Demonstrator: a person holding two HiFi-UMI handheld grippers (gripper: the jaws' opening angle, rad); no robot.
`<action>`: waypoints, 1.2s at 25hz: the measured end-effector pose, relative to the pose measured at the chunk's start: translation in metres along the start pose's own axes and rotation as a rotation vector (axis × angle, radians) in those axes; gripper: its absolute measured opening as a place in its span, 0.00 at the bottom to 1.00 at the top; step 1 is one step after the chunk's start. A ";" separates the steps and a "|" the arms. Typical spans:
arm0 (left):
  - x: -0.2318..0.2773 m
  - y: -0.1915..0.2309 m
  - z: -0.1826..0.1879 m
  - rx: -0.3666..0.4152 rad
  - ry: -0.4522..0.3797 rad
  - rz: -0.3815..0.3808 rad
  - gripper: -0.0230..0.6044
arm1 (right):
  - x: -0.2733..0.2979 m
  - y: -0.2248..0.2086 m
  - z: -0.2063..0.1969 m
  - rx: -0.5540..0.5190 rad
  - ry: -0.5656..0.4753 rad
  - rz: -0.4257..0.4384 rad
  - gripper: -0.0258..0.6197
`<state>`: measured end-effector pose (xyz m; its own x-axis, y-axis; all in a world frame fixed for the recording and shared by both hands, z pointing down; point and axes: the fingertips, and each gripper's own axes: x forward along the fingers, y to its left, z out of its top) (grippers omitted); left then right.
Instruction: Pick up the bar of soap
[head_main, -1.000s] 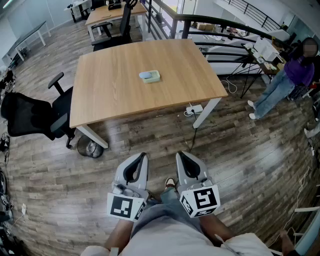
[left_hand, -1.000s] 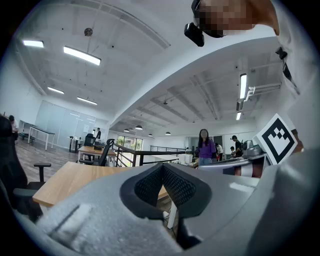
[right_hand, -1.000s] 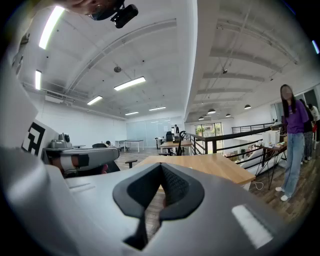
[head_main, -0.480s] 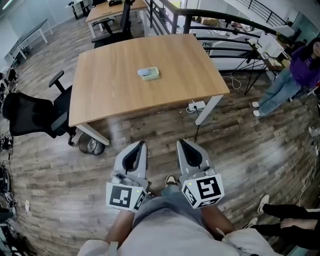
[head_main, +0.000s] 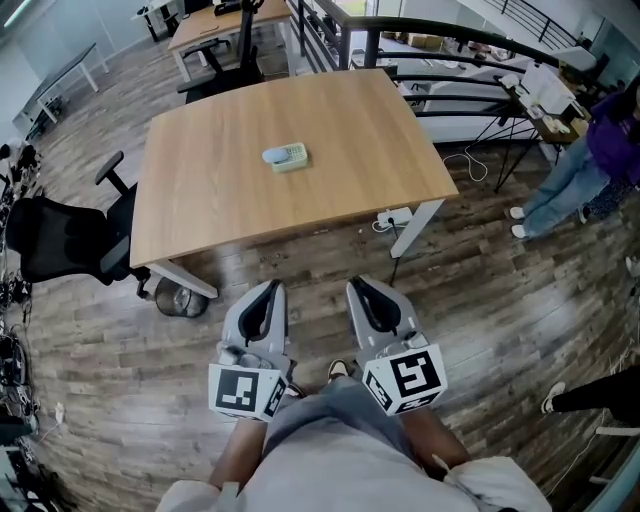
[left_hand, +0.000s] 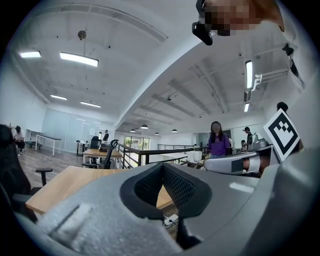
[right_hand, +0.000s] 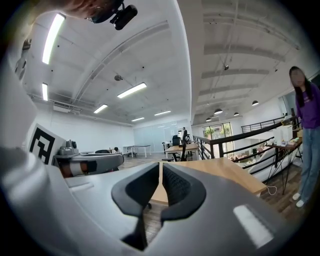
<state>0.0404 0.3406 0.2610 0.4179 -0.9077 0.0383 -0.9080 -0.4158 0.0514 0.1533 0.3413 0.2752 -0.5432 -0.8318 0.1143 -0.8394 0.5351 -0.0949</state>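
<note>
The bar of soap (head_main: 286, 156), pale green with a bluish end, lies near the middle of a wooden table (head_main: 350, 160) in the head view. Both grippers hang low in front of the person's body, well short of the table's near edge and over the plank floor. My left gripper (head_main: 268, 292) points toward the table with its jaws together and nothing between them; in the left gripper view (left_hand: 162, 166) the pads meet. My right gripper (head_main: 360, 288) stands beside it, also shut and empty, as the right gripper view (right_hand: 160, 169) shows. The soap shows in neither gripper view.
A black office chair (head_main: 62, 238) stands at the table's left side, with a round bin (head_main: 181, 298) under the near left corner. A white power strip (head_main: 392, 217) and cable lie by the right table leg. A person (head_main: 590, 165) stands at the right, beyond a railing (head_main: 440, 35).
The head view has shifted, so the table and soap sit a little further left and lower. Both grippers stay shut, side by side. Legs seen at the lower right have mostly left view.
</note>
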 end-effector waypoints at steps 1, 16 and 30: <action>0.005 -0.002 0.000 0.002 0.003 0.003 0.04 | 0.002 -0.004 0.000 -0.001 0.000 0.008 0.07; 0.067 0.020 -0.025 -0.033 0.057 0.028 0.04 | 0.073 -0.028 -0.017 0.014 0.049 0.056 0.04; 0.151 0.120 -0.041 -0.070 0.092 -0.013 0.04 | 0.200 -0.032 -0.027 -0.006 0.123 0.061 0.04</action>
<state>-0.0041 0.1562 0.3139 0.4333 -0.8921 0.1280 -0.8996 -0.4194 0.1220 0.0709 0.1618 0.3282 -0.5914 -0.7732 0.2290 -0.8044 0.5856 -0.1000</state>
